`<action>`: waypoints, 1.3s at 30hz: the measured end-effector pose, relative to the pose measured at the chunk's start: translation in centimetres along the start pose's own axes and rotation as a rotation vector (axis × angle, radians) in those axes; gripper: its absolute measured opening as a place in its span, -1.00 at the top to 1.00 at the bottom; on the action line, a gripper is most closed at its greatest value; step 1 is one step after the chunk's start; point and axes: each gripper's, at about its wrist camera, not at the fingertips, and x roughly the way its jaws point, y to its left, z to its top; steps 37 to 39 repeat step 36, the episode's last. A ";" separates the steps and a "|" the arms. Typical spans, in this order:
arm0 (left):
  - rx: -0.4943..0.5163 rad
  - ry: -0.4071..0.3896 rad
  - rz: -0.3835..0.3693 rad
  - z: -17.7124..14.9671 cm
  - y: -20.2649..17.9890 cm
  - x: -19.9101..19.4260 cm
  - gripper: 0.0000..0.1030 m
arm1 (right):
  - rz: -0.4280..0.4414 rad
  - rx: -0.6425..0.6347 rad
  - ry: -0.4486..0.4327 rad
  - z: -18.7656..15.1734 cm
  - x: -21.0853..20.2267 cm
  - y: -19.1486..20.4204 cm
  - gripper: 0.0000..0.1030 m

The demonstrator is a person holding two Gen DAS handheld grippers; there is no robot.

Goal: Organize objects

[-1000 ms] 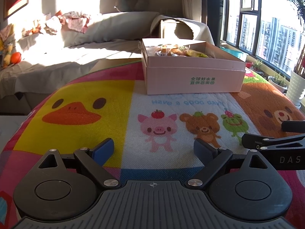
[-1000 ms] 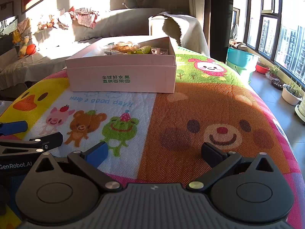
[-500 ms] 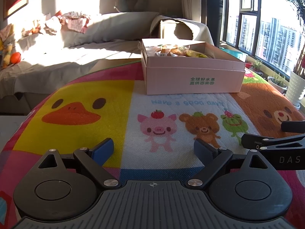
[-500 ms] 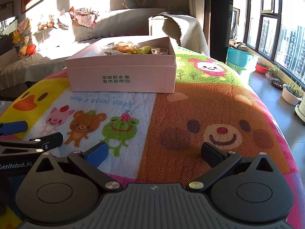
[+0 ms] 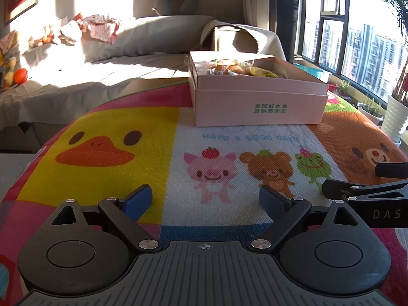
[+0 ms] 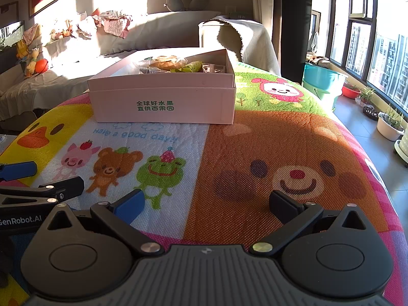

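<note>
Resting low over the mat, the left gripper and right gripper are both spread wide, empty, probably ready for snacks in the pink box.

Table under cartoon-animal cloth; pink cardboard box of snacks at far side.

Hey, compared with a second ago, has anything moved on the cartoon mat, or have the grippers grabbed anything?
Nothing visibly changed. The left gripper and right gripper stay open and empty above the mat, and the pink box of snacks sits where it was.
</note>
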 end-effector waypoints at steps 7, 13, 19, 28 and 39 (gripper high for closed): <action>0.001 0.000 0.002 0.0 0.0 0.0 -0.85 | 0.000 0.000 0.000 0.0 0.0 0.0 -1.00; 0.003 -0.001 0.005 0.0 -0.1 0.0 -0.85 | 0.000 0.000 0.000 0.0 0.0 0.0 -1.00; -0.005 -0.002 -0.003 -0.1 0.1 -0.1 -0.85 | 0.000 0.000 0.000 0.0 0.0 0.0 -1.00; 0.000 0.000 0.000 0.0 0.1 -0.1 -0.85 | 0.000 -0.001 0.000 0.0 0.0 0.0 -1.00; 0.004 -0.001 0.002 0.0 0.1 0.0 -0.86 | 0.000 -0.001 0.000 0.0 0.0 0.0 -1.00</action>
